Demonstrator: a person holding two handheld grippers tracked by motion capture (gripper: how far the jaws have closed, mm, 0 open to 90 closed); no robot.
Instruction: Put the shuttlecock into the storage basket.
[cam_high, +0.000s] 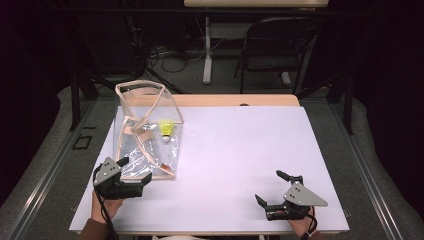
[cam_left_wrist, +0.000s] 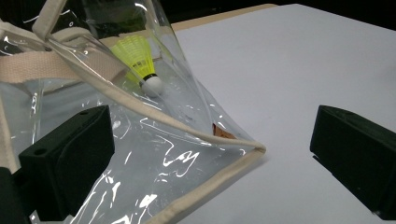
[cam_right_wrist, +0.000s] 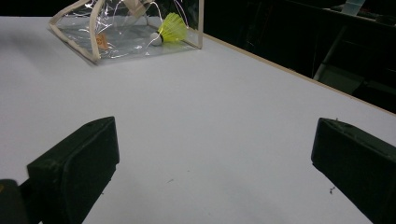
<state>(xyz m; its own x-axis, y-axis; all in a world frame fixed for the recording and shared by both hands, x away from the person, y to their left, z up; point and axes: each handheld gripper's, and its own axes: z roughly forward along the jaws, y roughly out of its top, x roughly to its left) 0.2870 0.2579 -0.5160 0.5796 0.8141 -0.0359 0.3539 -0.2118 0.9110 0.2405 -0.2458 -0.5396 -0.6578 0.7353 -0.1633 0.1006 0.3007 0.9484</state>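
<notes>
The left gripper has its jaws wide apart, straddling the near corner of the clear plastic bag, one jaw over its film. The right gripper rests well apart at near right, jaws spread and empty. The left gripper view shows a yellow shuttlecock with white cork inside the bag. The white bench stands before a dark room with a folding chair.
</notes>
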